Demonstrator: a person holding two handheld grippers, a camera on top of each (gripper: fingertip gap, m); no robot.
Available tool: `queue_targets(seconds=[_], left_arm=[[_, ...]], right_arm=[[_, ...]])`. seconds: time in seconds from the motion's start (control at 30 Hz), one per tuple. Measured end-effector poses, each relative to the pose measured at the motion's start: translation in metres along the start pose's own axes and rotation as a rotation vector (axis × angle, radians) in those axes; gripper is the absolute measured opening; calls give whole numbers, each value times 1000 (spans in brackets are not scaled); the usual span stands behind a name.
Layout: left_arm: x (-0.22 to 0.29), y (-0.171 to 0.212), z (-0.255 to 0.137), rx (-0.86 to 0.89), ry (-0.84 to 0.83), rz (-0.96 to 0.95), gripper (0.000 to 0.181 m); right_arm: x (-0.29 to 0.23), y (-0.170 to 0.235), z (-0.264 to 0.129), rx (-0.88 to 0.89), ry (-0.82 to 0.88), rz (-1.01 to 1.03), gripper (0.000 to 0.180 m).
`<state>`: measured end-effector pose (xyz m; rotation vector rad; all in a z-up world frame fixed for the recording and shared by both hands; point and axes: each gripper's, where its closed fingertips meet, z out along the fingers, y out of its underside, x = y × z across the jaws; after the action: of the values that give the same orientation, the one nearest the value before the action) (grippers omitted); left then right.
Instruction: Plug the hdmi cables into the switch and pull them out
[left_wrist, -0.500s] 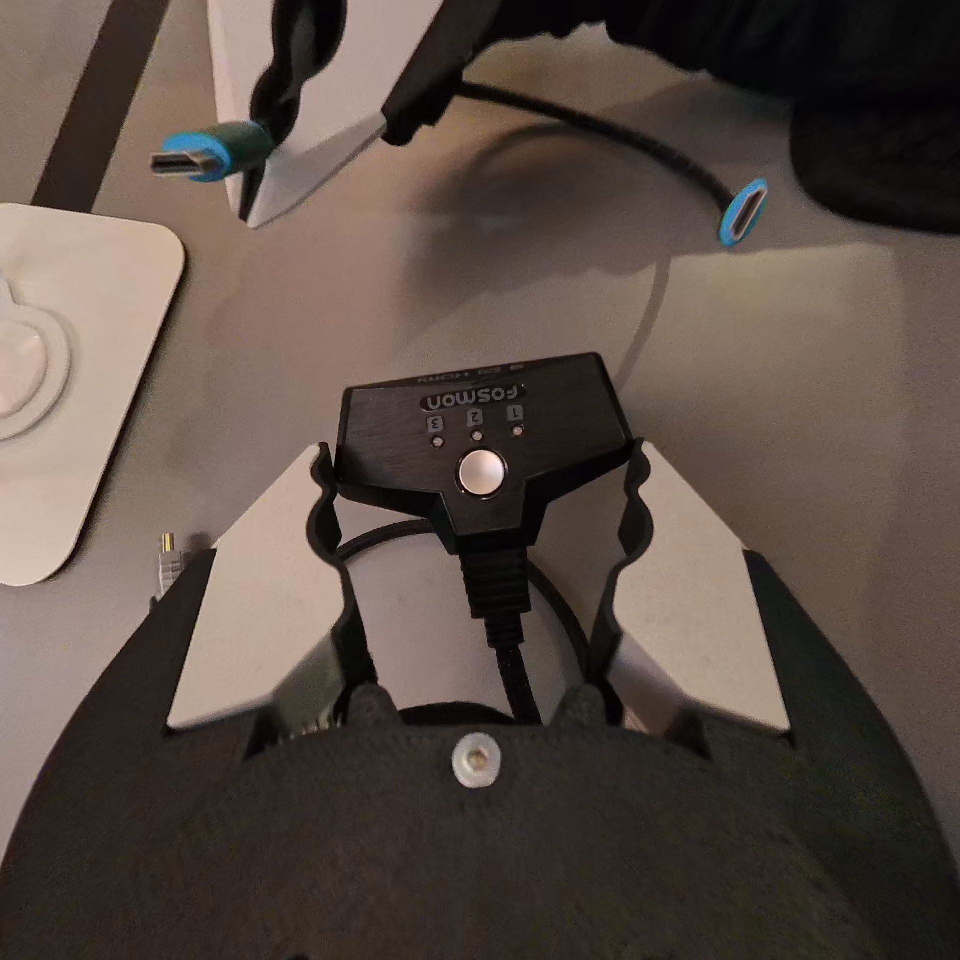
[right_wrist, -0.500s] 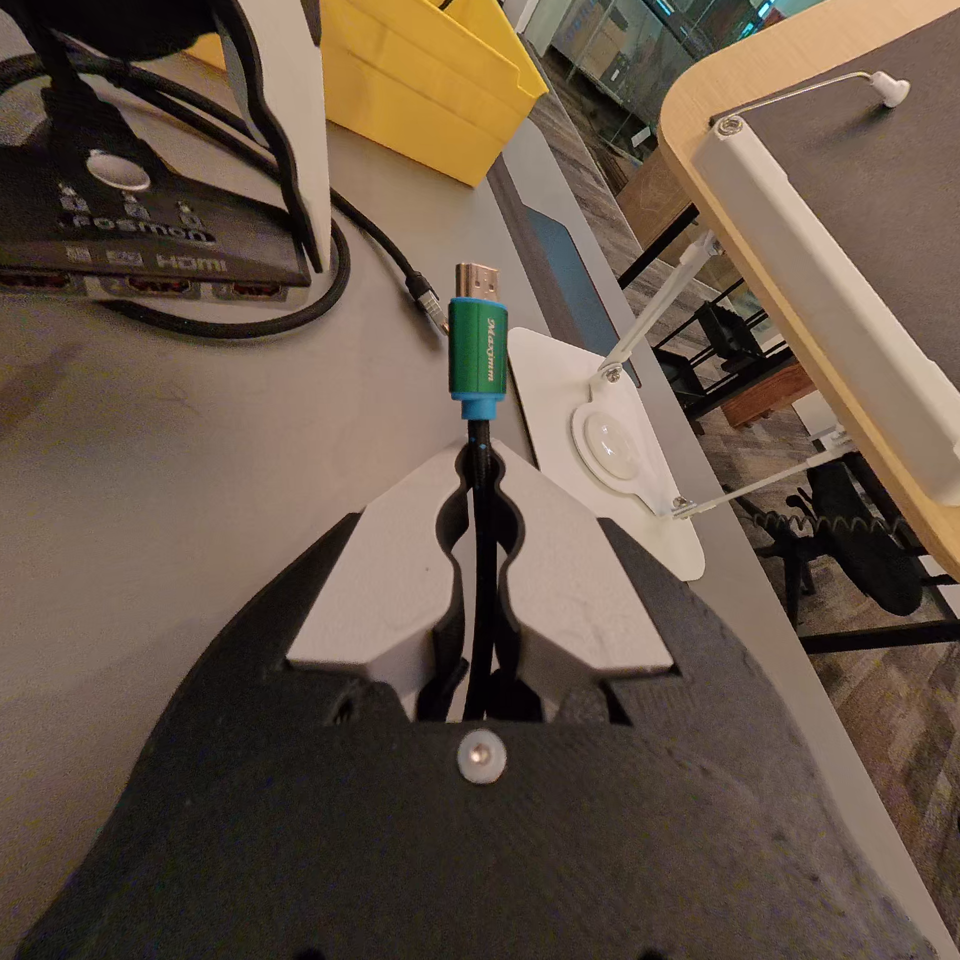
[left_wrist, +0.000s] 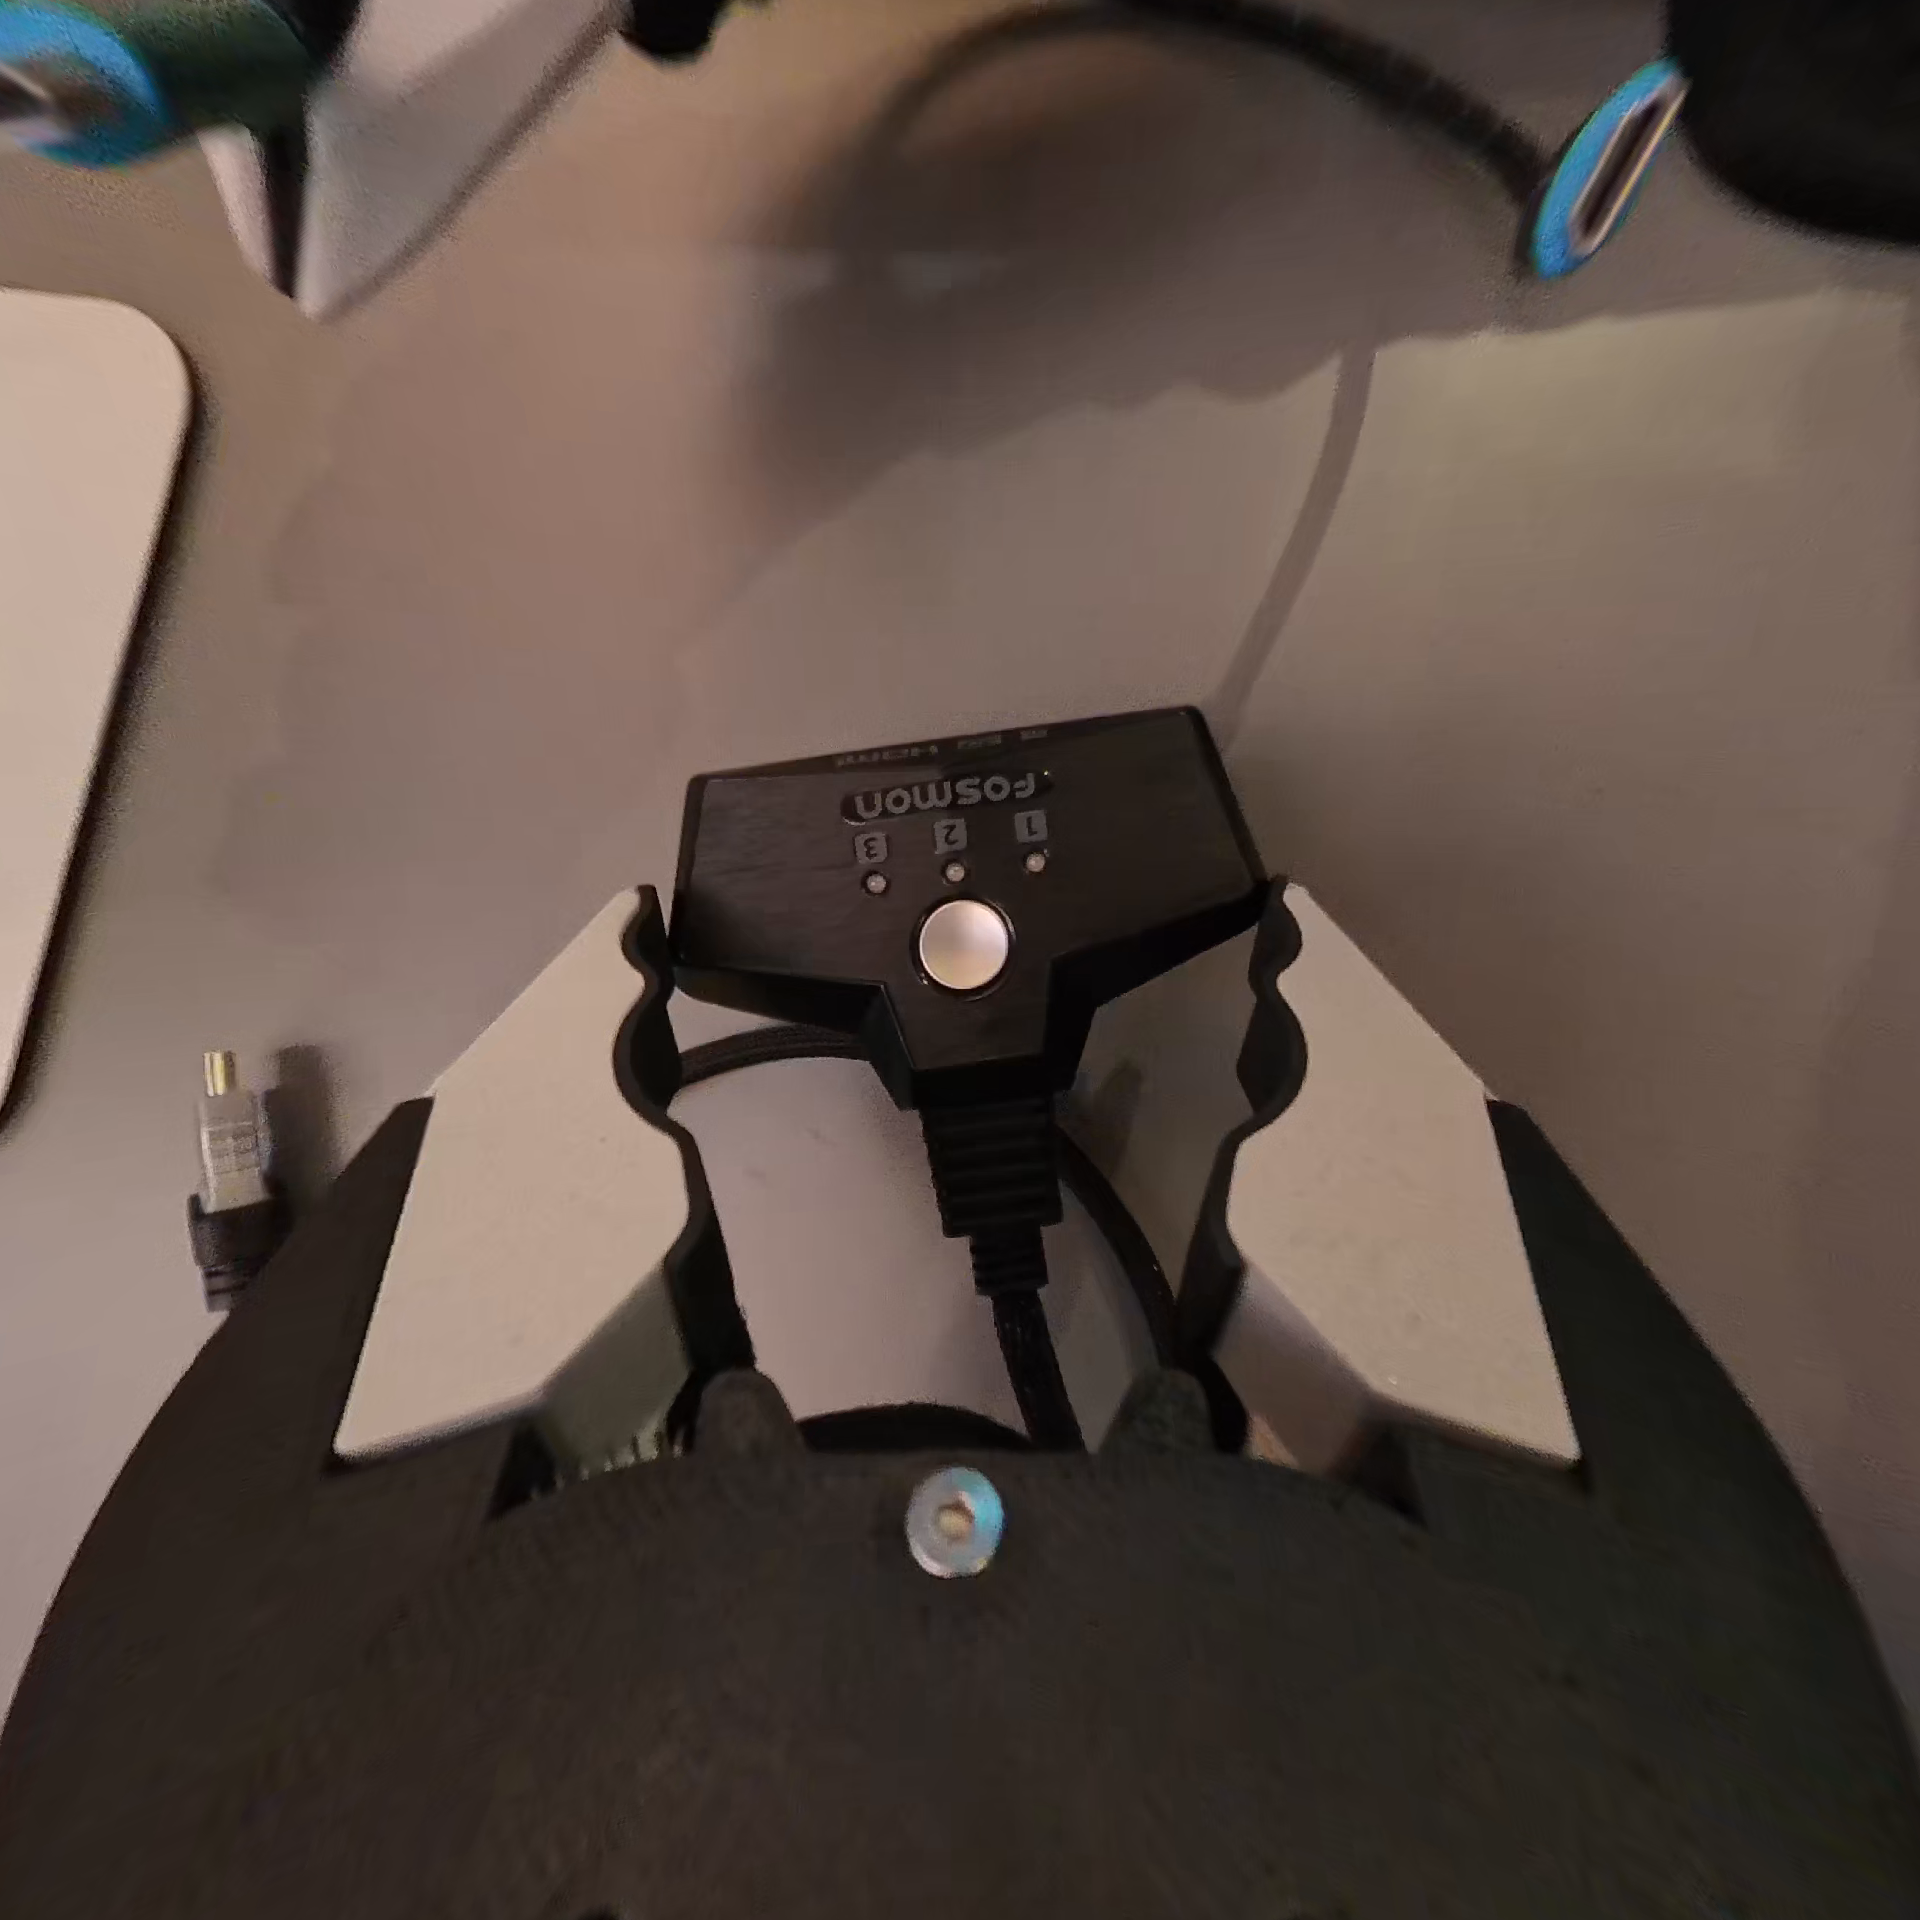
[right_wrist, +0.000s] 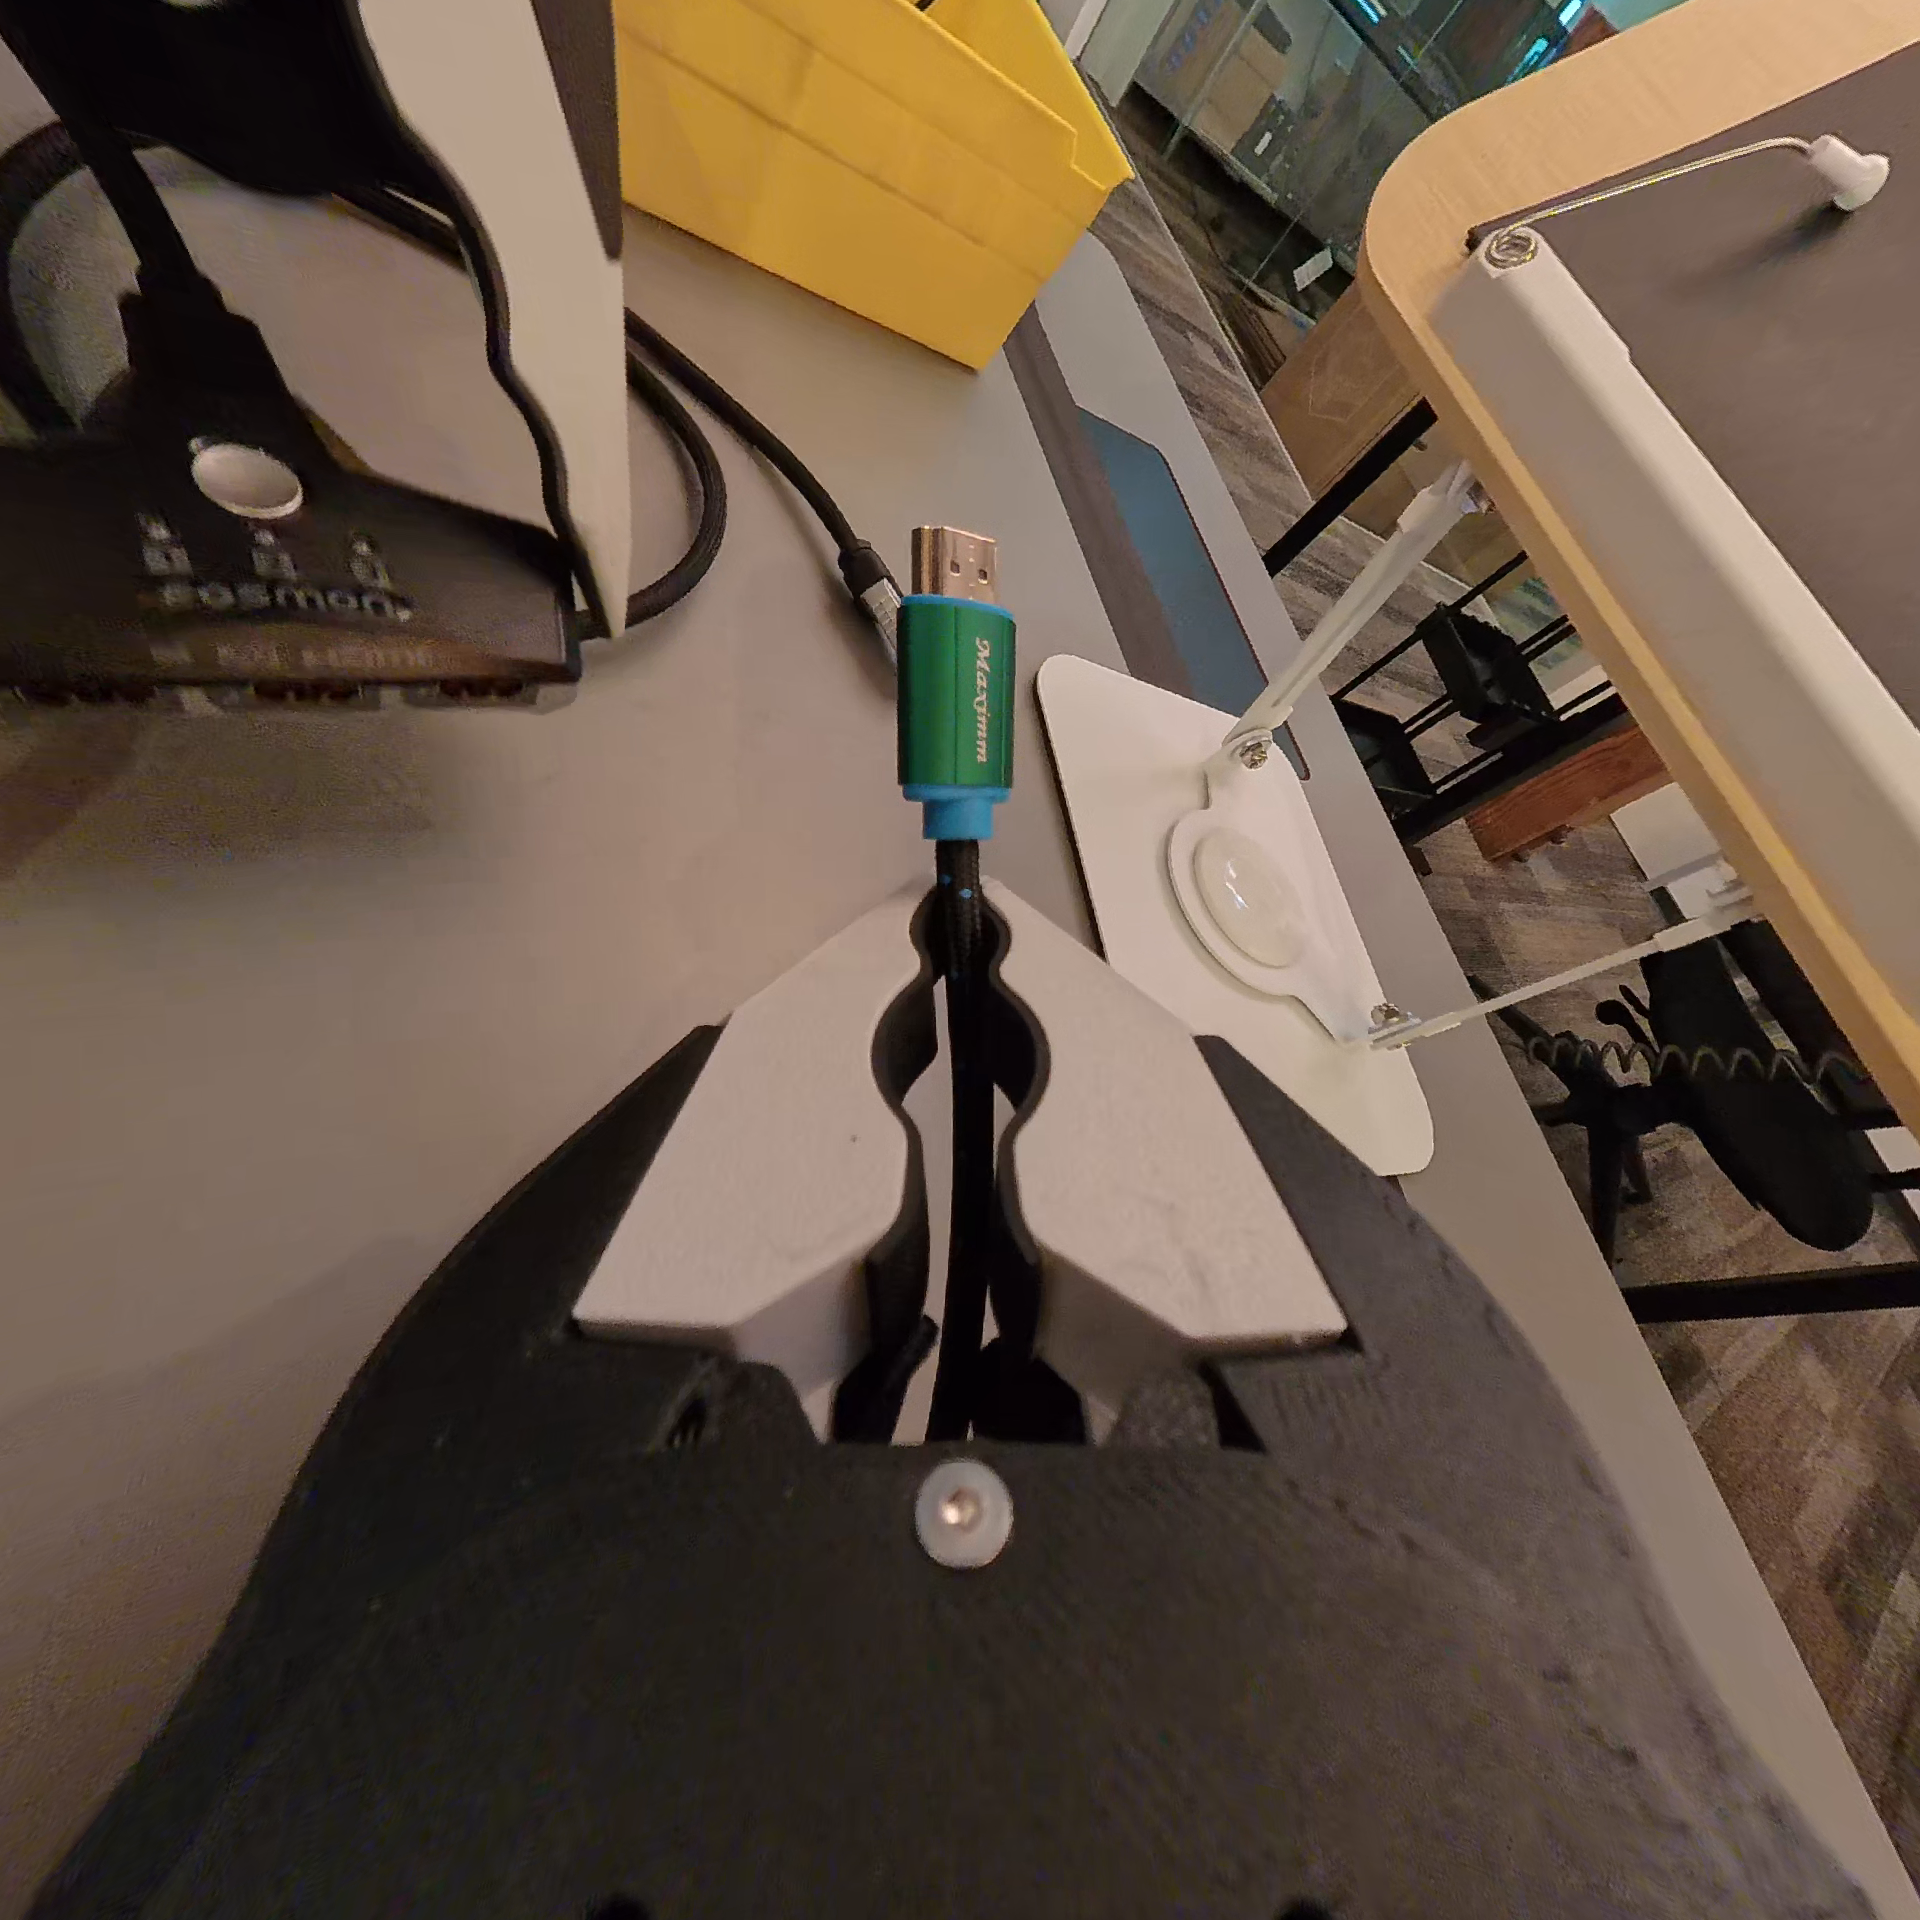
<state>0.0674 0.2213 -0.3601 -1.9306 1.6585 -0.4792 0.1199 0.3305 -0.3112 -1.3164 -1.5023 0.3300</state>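
Note:
The black HDMI switch (left_wrist: 956, 883) lies on the grey table with its round silver button up. My left gripper (left_wrist: 961, 935) is shut on its two sides, and its own cable runs back between the fingers. My right gripper (right_wrist: 961, 914) is shut on a black braided HDMI cable (right_wrist: 961, 1091). The cable's green and blue plug (right_wrist: 951, 686) sticks out past the fingertips, right of the switch (right_wrist: 260, 582) and apart from its ports. The same plug (left_wrist: 73, 94) is blurred at the top left of the left wrist view. A second blue plug (left_wrist: 1600, 177) lies at the top right.
A white pad (right_wrist: 1195, 883) with a clear dome lies near the table edge; it also shows in the left wrist view (left_wrist: 62, 623). A small silver plug (left_wrist: 234, 1132) lies beside my left gripper. A yellow bin (right_wrist: 862, 177) stands behind the switch. Another table (right_wrist: 1662, 416) stands at right. My left tips are roughly 12 centimeters from the small silver plug (left_wrist: 234, 1132).
The two grippers have come closer together. The switch looms larger in the right wrist view, and the held plug has shifted to the top left corner of the left wrist view.

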Motion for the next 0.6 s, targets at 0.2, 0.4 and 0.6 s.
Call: queue_targets(seconds=[0.2, 0.4, 0.6], left_arm=[[-3, 21, 20, -109, -16, -5, 110], [-18, 12, 7, -55, -86, -24, 110], [-54, -34, -36, 85, -350, 40, 95]], right_arm=[[-2, -1, 1, 2, -11, -1, 0], [-7, -2, 2, 4, -31, -8, 0], [-17, -5, 5, 7, -75, -18, 0]])
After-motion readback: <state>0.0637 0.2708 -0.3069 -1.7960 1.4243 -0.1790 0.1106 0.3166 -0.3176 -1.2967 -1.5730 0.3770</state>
